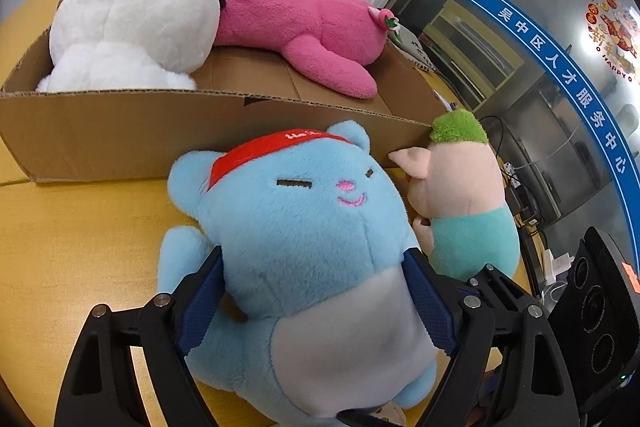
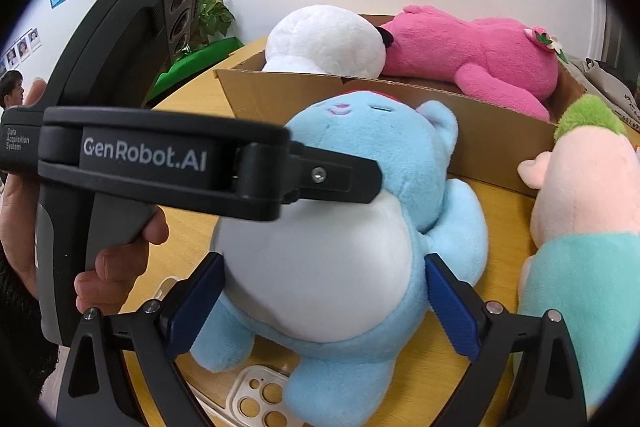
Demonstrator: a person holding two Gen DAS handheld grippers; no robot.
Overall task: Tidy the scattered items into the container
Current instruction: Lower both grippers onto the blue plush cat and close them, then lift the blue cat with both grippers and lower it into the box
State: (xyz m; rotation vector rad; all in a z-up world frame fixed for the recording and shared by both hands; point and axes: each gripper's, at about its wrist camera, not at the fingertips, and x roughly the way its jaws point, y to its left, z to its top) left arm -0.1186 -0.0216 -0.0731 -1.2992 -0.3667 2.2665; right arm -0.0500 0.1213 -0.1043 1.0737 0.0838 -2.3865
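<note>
A blue plush cat (image 1: 304, 227) with a red cap lies on the wooden table in front of the cardboard box (image 1: 132, 135). My left gripper (image 1: 316, 283) is shut on its upper body, pads pressing both sides. My right gripper (image 2: 324, 287) is shut on its white belly (image 2: 320, 267) from the other side. The left gripper's finger (image 2: 320, 179) crosses the cat's neck in the right wrist view. A white plush (image 1: 132, 23) and a pink plush (image 1: 296, 23) lie in the box. A pink pig plush (image 1: 460, 195) with green hair stands right of the cat.
The box (image 2: 360, 99) stands at the back of the table (image 1: 80, 247). A clear phone case (image 2: 256, 399) lies under the cat near my right gripper. A glass wall with a blue band (image 1: 560, 75) is at the right. A green plant (image 2: 212, 15) stands at the far left.
</note>
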